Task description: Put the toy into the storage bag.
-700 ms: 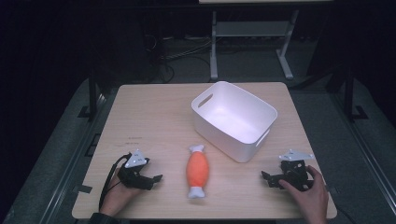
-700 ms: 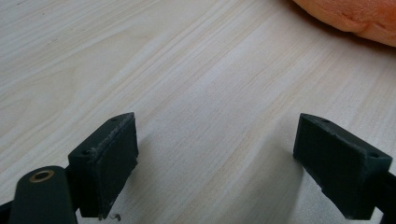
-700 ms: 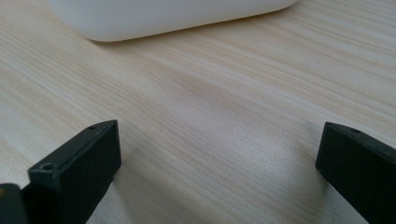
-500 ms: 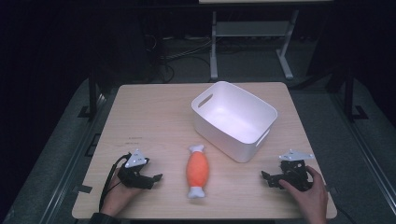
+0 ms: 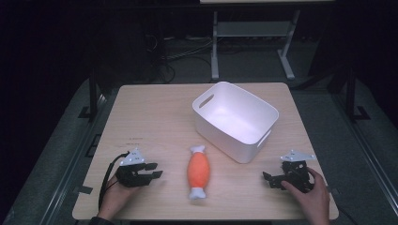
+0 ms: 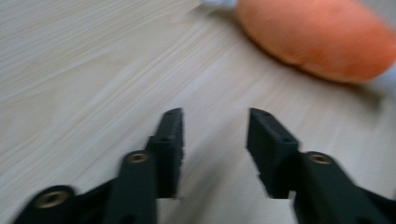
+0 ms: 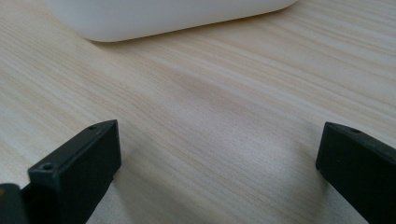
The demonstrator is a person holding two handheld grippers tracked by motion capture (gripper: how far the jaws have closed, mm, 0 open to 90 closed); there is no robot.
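Two black tongs (image 5: 154, 171) (image 5: 268, 180) rest apart-jawed, empty, flanking a fuzzy orange bone-ended toy (image 5: 199, 171) near a smooth white bin (image 5: 234, 123).

Both hands rest low near the person's edge, each holding its tongs level: left tongs (image 5: 151, 170) parted with nothing between, right tongs (image 5: 271, 180) spread wider, pointing inward.

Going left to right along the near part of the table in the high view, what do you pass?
left gripper with open jaws → orange plush toy with white ends → white plastic bin, set farther back → right gripper, jaws open.
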